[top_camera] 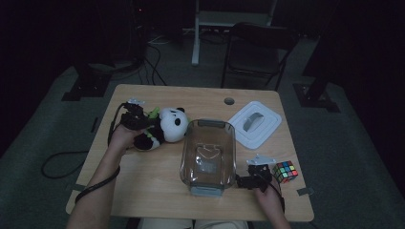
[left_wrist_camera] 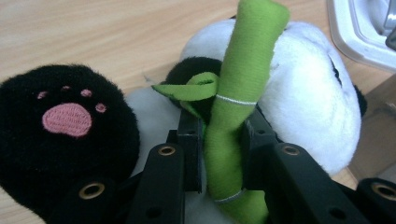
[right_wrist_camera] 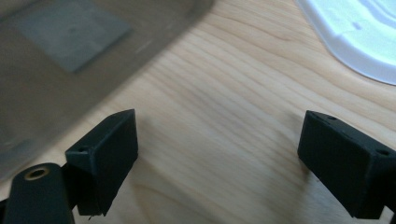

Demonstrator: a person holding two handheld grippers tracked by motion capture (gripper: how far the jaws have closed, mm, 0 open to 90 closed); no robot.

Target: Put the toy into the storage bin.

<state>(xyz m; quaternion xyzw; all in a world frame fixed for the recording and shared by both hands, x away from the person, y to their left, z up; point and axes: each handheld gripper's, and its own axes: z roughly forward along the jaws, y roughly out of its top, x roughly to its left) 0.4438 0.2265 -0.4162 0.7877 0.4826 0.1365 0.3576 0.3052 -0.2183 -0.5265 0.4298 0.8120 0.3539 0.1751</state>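
Observation:
A black-and-white panda plush (top_camera: 165, 126) lies on its side at the table's left, one pink-padded paw (left_wrist_camera: 67, 119) turned up. It carries a green bamboo stalk (left_wrist_camera: 238, 93). My left gripper (top_camera: 136, 119) comes at the plush from the left. In the left gripper view its jaws (left_wrist_camera: 223, 135) are shut on the stalk, pads pressing both sides. My right gripper (top_camera: 242, 181) rests low near the table's front right, beside the near corner of a clear plastic container (top_camera: 210, 125). Its jaws (right_wrist_camera: 219, 158) stand open over bare wood, with the container's wall (right_wrist_camera: 56, 70) just beyond.
A white lid (top_camera: 254, 123) lies right of the container, and its edge shows in the right gripper view (right_wrist_camera: 359, 32). A colour cube (top_camera: 284, 171) sits close by the right hand. A dark chair (top_camera: 258, 47) stands behind the table. A cable hole (top_camera: 229, 101) marks the far edge.

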